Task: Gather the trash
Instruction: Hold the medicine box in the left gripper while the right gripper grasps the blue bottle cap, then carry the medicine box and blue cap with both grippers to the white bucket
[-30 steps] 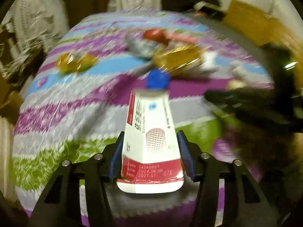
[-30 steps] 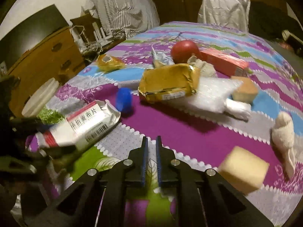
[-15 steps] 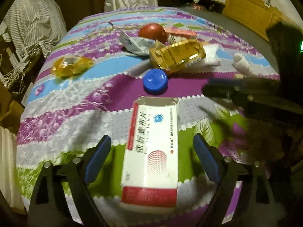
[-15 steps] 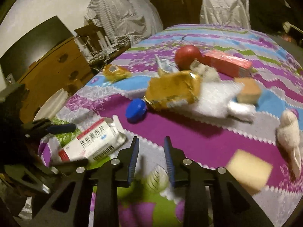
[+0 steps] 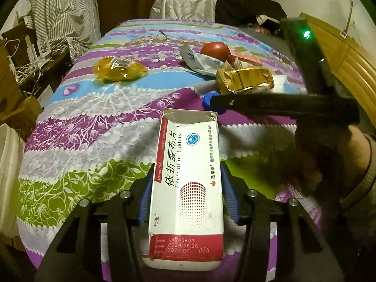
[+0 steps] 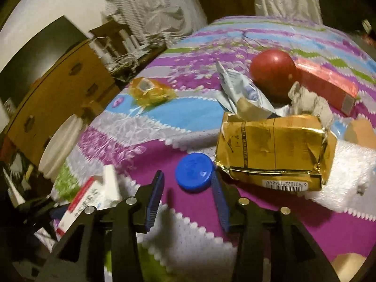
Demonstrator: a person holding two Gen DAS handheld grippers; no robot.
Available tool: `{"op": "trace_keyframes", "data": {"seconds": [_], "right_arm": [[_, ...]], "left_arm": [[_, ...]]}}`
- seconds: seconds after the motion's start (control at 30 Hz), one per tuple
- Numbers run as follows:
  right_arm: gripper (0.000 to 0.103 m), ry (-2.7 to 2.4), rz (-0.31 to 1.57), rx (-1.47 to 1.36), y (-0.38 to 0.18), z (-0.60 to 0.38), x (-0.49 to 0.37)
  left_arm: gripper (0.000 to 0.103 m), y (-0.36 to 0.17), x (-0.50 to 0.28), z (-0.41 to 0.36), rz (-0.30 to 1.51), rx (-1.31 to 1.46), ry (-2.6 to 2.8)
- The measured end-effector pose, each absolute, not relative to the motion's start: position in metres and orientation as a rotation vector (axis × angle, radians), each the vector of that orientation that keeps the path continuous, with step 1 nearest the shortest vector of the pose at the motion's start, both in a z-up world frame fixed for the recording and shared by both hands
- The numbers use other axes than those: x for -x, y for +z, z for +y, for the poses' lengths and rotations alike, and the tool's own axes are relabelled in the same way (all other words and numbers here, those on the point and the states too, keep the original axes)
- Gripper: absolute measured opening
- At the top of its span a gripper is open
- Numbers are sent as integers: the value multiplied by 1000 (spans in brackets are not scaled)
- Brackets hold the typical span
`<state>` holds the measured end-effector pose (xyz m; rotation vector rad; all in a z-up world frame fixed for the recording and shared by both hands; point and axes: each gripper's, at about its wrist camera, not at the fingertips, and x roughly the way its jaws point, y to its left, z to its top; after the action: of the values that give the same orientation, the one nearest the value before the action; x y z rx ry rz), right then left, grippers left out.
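My left gripper (image 5: 186, 171) is shut on a white and red tablet box (image 5: 188, 183), its open end pointing away over the purple patterned cloth (image 5: 94, 127). The box also shows in the right wrist view (image 6: 91, 197) at the lower left. My right gripper (image 6: 186, 183) is open, its blue pads either side of a blue bottle cap (image 6: 195, 171) on the cloth, not touching it. In the left wrist view the right gripper's finger (image 5: 282, 105) crosses in front of the cap (image 5: 206, 99).
A gold foil packet (image 6: 275, 148), a crumpled white and blue wrapper (image 6: 242, 94), a red ball (image 6: 272, 70), an orange-red box (image 6: 326, 84), a yellow wrapper (image 6: 150, 91) and white padding (image 6: 352, 171) lie on the cloth. A white bucket (image 6: 61, 145) stands off the left edge.
My left gripper opened around the box half a second ago and has shut on it again. My right gripper opened and moved forward to straddle the blue cap.
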<state>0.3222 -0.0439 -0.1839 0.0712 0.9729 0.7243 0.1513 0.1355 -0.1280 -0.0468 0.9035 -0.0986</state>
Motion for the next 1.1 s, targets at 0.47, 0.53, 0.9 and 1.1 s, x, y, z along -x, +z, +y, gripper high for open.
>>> {"op": "trace_keyframes", "data": {"seconds": [0.47,0.53,0.9,1.1], "right_arm": [[41,609,925,136,-186,-14,-314],[41,607,894,135,-181,-18,-309],[41,416,540,80,-101,-126,-189],[41,271,372,51,-66,-188,-138]], "left_arm": [[49,-129,-153,140,891,83,-69],[49,-129,-152,141,883,86,-53],[49,-68,-124,90,662,29,-40],[49,-40,-108,44,525,3,-70]]}}
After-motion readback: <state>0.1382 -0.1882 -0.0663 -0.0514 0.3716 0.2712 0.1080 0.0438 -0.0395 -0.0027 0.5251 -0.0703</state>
